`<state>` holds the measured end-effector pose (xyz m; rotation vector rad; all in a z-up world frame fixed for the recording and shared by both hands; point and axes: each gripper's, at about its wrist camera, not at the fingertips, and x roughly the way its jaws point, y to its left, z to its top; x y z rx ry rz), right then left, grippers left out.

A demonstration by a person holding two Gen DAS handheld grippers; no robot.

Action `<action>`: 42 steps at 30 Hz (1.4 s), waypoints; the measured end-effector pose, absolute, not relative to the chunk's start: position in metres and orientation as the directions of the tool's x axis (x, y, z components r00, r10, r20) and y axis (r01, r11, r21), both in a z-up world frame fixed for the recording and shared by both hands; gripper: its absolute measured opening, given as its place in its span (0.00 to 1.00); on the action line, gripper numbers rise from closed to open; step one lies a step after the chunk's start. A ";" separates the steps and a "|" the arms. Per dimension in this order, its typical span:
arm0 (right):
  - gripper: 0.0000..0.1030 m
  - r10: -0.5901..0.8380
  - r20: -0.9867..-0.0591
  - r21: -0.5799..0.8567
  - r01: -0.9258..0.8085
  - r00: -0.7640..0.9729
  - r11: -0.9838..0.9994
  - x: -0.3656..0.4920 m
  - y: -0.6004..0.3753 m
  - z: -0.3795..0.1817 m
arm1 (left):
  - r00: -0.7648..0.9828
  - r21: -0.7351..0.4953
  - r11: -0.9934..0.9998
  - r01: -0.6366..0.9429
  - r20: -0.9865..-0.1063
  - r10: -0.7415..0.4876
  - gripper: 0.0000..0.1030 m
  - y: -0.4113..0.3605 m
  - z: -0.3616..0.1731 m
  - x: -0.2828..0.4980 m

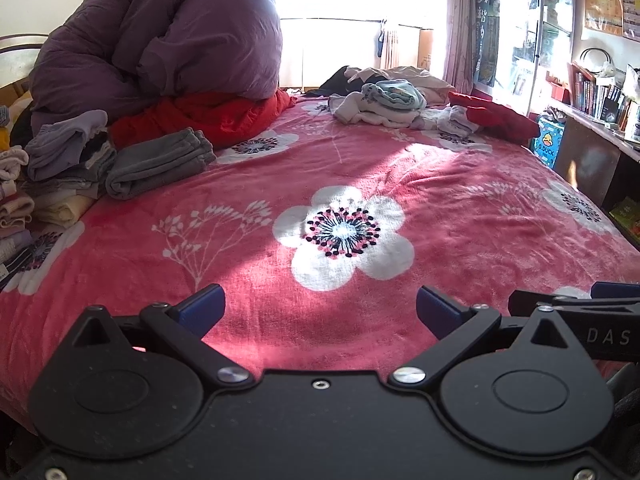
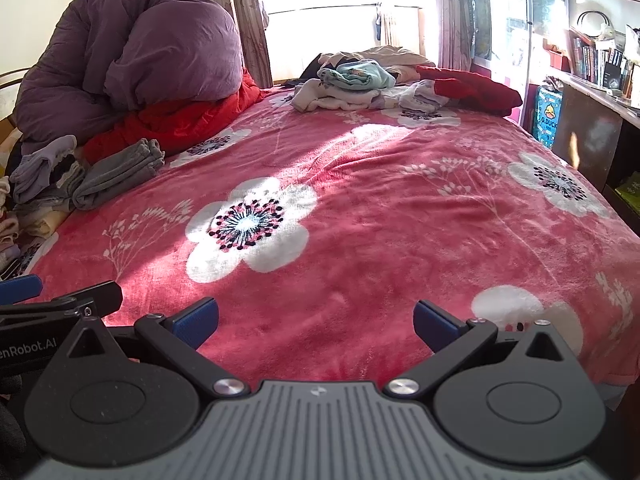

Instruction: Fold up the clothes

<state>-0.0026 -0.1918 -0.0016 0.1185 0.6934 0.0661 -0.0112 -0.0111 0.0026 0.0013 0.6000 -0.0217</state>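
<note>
A heap of unfolded clothes (image 1: 394,102) (image 2: 352,80), pale blue, cream and white, lies at the far end of the bed, with a red garment (image 1: 494,118) (image 2: 474,88) beside it on the right. A folded grey garment (image 1: 158,162) (image 2: 118,174) rests at the left, next to a stack of folded clothes (image 1: 60,160) (image 2: 40,176). My left gripper (image 1: 320,306) and right gripper (image 2: 316,318) hover side by side over the near edge of the bed. Both stand open with nothing between their blue pads.
The bed carries a pink blanket (image 1: 360,184) (image 2: 360,184) with white flowers. A purple duvet (image 1: 160,40) (image 2: 132,52) sits on a red quilt (image 1: 212,114) at the back left. A window (image 1: 360,20) lies behind, and a desk with books (image 1: 600,100) runs along the right.
</note>
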 end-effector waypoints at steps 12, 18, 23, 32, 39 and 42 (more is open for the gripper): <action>1.00 0.083 -0.610 0.127 -0.006 0.788 0.992 -0.013 -0.196 0.009 | 0.793 -0.063 0.996 0.064 -0.603 -0.089 1.00 -0.011 0.015 -0.012; 1.00 0.101 -0.593 0.168 0.000 0.799 0.986 -0.015 -0.203 0.015 | 0.812 -0.028 0.996 0.090 -0.577 -0.090 1.00 -0.011 0.023 -0.015; 1.00 0.117 -0.569 0.199 -0.001 0.814 0.980 -0.016 -0.207 0.014 | 0.797 -0.005 0.988 0.152 -0.591 -0.126 1.00 -0.016 0.026 -0.012; 1.00 0.128 -0.549 0.227 0.000 0.826 0.974 0.003 -0.220 0.015 | 0.868 -0.053 0.990 0.134 -0.476 -0.143 1.00 -0.006 0.030 0.000; 1.00 0.143 -0.567 0.257 0.010 0.811 0.966 0.038 -0.242 -0.004 | 0.792 -0.098 0.989 0.114 -0.592 -0.150 0.99 -0.011 0.011 0.050; 1.00 0.145 -0.576 0.241 -0.002 0.804 0.971 0.058 -0.249 -0.008 | 0.793 -0.053 0.993 0.106 -0.597 -0.117 1.00 -0.020 0.006 0.065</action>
